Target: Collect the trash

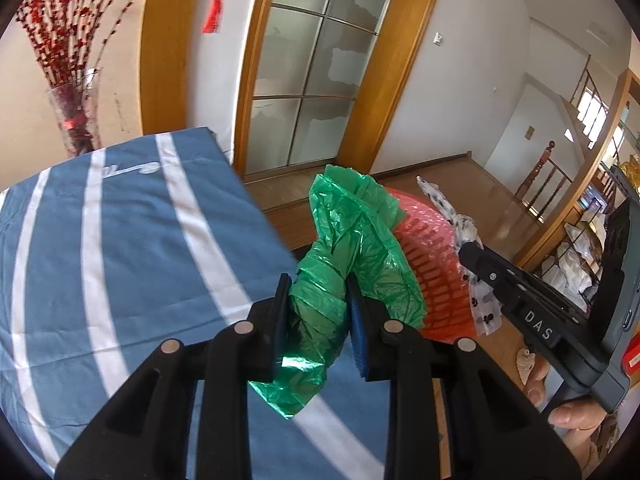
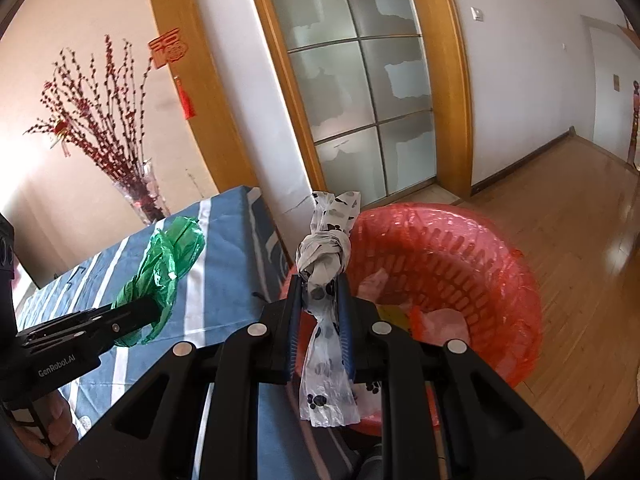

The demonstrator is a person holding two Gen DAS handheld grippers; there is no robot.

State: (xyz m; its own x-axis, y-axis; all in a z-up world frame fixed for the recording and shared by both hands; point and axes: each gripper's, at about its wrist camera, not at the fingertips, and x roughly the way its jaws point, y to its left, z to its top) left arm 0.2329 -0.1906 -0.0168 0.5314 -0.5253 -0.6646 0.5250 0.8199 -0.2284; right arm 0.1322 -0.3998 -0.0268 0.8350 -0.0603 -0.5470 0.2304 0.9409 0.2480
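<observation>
My left gripper (image 1: pixel 318 300) is shut on a crumpled green plastic bag (image 1: pixel 352 248) and holds it over the right edge of the blue striped table (image 1: pixel 120 240). My right gripper (image 2: pixel 320 300) is shut on a knotted white plastic bag with black paw prints (image 2: pixel 324 256) and holds it at the left rim of the red basket (image 2: pixel 480 264). The basket is lined with a red bag and holds some trash. The right gripper (image 1: pixel 472 254) with the white bag (image 1: pixel 464 224) shows in the left wrist view. The left gripper (image 2: pixel 154 310) with the green bag (image 2: pixel 168 256) shows in the right wrist view.
The red basket (image 1: pixel 436 272) stands on the wooden floor (image 2: pixel 580 240) just right of the table (image 2: pixel 224 264). A glass vase of red branches (image 2: pixel 140 196) stands at the table's far corner. A frosted glass door (image 2: pixel 360 80) is behind. Shelves (image 1: pixel 576 256) are at the right.
</observation>
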